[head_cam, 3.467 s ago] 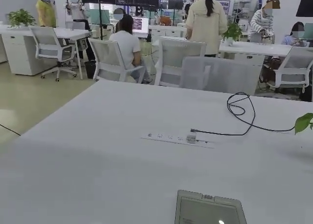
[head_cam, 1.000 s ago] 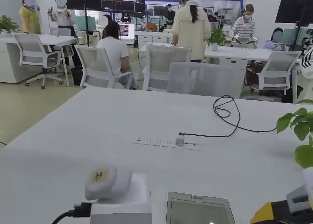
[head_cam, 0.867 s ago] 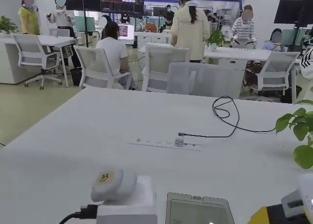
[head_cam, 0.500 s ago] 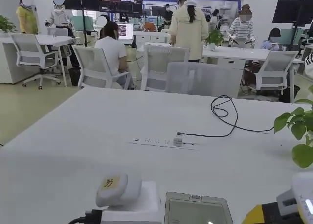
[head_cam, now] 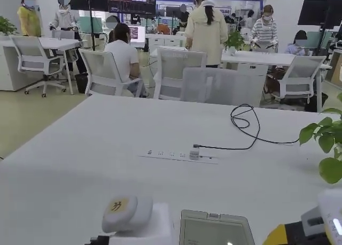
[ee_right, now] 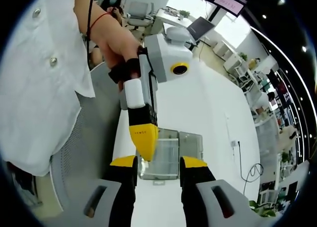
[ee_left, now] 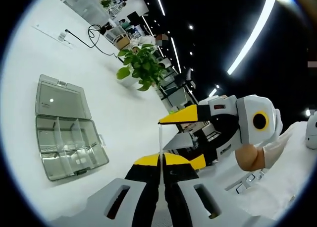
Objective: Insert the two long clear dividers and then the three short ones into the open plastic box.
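The left gripper [ee_left: 162, 162], with black jaws tipped in yellow, has them pressed together on a thin clear plastic divider [ee_left: 159, 138]. The divider is seen edge-on, rising straight up from the tips; I cannot tell whether it is a long or a short one. The right gripper [ee_right: 159, 162] has its 2 yellow-tipped jaws spread apart, with nothing between them but the left gripper's yellow tip, which reaches down into the gap. In the left gripper view, the upper yellow jaw of the right gripper sits just beside the top of the held divider.

The open clear plastic box [ee_left: 74, 170] lies flat on the white table [head_cam: 107, 148], below and beyond both grippers and apart from them. Its hinged lid [ee_left: 59, 95] is folded back flat. Clear partitions already stand inside the tray, but I cannot count them. In the head view the lid lies at the near edge of the table, between the white body of the left gripper at the lower left and the yellow of the right gripper at the lower right.

A bare forearm [ee_right: 106, 33] carries the left gripper, next to a white shirt [ee_right: 44, 73]. Further along the table are a white power strip [head_cam: 181, 155], a looping black cable [head_cam: 251, 122] and, at the right edge, a leafy green potted plant [head_cam: 323, 143].
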Available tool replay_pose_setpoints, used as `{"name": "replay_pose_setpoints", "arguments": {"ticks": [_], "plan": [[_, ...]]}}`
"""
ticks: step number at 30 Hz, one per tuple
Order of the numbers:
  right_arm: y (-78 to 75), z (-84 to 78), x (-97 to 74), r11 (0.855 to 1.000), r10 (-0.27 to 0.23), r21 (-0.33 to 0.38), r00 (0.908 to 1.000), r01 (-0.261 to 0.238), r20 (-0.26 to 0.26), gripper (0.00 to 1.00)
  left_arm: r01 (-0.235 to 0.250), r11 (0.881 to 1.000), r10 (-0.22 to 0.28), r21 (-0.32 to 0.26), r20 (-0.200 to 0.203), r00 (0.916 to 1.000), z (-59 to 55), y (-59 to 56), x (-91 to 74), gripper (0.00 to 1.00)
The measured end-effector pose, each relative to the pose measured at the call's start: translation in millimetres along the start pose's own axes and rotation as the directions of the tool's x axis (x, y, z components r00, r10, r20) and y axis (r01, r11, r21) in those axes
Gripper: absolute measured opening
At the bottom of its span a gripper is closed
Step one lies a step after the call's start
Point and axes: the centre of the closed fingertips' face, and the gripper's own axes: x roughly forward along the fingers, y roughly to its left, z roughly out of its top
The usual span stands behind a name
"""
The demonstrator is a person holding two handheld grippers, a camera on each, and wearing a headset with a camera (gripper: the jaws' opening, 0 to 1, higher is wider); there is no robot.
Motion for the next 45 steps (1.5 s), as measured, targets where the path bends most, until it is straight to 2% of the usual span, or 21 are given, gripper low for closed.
{"name": "replay_pose_setpoints", "arguments": {"ticks": [2,5,7,8,10,11,12,13,15,17,18,19,21,22,25,28,29,31,34,37,45], "plan": [[-4.4,2.6,-5.7,0.999,0.007,0.032,0.9995,-0.008,0.031,0.36,-0.027,0.997,0.028,0.077,-0.019,0.9994,-0.5,4.8,-2.0,0.00],[-9.3,7.0,-13.4,0.989,0.050,0.132,0.9927,-0.065,0.110,0.34,-0.023,0.980,0.032,0.198,-0.045,0.9985,-2.1,2.8,-4.0,0.00],[-11.6,10.4,-19.1,0.975,0.096,0.183,0.9814,-0.126,0.166,0.30,-0.018,0.944,0.045,0.330,-0.074,0.9963,-4.8,1.4,-5.6,0.00],[-12.2,11.6,-20.9,0.968,0.111,0.204,0.9765,-0.148,0.185,0.29,-0.015,0.928,0.048,0.371,-0.080,0.9957,-5.6,0.7,-5.9,0.00],[-11.4,13.7,-24.3,0.946,0.167,0.238,0.9592,-0.221,0.229,0.26,0.009,0.899,0.043,0.438,-0.108,0.9933,-9.9,-3.3,-7.1,0.00],[-10.7,13.2,-25.1,0.938,0.194,0.240,0.9514,-0.252,0.239,0.24,0.020,0.879,0.037,0.476,-0.110,0.9932,-9.9,-5.6,-7.4,0.00],[-8.7,12.5,-25.2,0.933,0.219,0.232,0.9462,-0.274,0.238,0.23,0.028,0.864,0.031,0.502,-0.108,0.9937,-9.2,-7.9,-7.2,0.00],[-6.9,11.9,-25.3,0.928,0.240,0.229,0.9406,-0.295,0.240,0.23,0.035,0.857,0.030,0.513,-0.119,0.9924,-10.9,-9.3,-8.2,0.00],[0.2,12.1,-24.8,0.907,0.298,0.229,0.9232,-0.353,0.243,0.21,0.053,0.820,0.021,0.569,-0.122,0.9923,-10.3,-13.3,-8.0,0.00],[3.6,13.8,-24.0,0.897,0.328,0.220,0.9111,-0.383,0.249,0.19,0.057,0.775,0.018,0.629,-0.112,0.9935,-8.1,-16.1,-8.3,0.00],[5.9,14.7,-23.3,0.885,0.347,0.229,0.9029,-0.405,0.253,0.18,0.072,0.766,0.008,0.639,-0.121,0.9926,-9.4,-19.2,-8.5,0.00],[7.6,15.6,-23.0,0.878,0.361,0.232,0.8965,-0.420,0.257,0.18,0.076,0.763,0.007,0.642,-0.125,0.9921,-9.8,-20.6,-8.4,0.00],[8.1,16.7,-21.3,0.874,0.372,0.228,0.8919,-0.430,0.257,0.17,0.085,0.726,0.014,0.682,-0.139,0.9902,-11.1,-20.8,-8.3,0.00],[9.4,17.5,-20.7,0.871,0.381,0.223,0.8886,-0.438,0.255,0.16,0.087,0.713,0.022,0.696,-0.146,0.9891,-12.3,-20.4,-8.2,0.00],[14.4,18.9,-19.8,0.858,0.410,0.217,0.8757,-0.465,0.255,0.15,0.099,0.692,0.020,0.715,-0.157,0.9874,-14.2,-21.3,-8.3,0.00],[18.7,18.3,-19.2,0.850,0.432,0.208,0.8670,-0.483,0.248,0.13,0.105,0.687,0.019,0.719,-0.162,0.9865,-14.7,-22.0,-8.6,0.00],[19.8,18.2,-19.0,0.849,0.437,0.205,0.8651,-0.487,0.247,0.13,0.105,0.681,0.020,0.725,-0.162,0.9866,-14.7,-21.6,-8.9,0.00],[22.5,18.4,-19.4,0.841,0.451,0.203,0.8575,-0.501,0.248,0.11,0.107,0.687,0.011,0.718,-0.158,0.9874,-13.9,-22.8,-9.1,0.00],[25.0,18.2,-18.9,0.835,0.461,0.201,0.8513,-0.512,0.250,0.09,0.110,0.680,0.004,0.725,-0.154,0.9881,-12.8,-24.5,-8.8,0.00],[26.0,17.6,-18.6,0.835,0.466,0.196,0.8495,-0.515,0.248,0.07,0.113,0.678,-0.004,0.726,-0.151,0.9885,-11.9,-26.2,-8.5,0.00],[27.7,16.8,-19.0,0.832,0.474,0.184,0.8430,-0.523,0.254,0.03,0.123,0.660,-0.010,0.741,-0.155,0.9878,-14.4,-27.7,-8.5,0.00]]}}
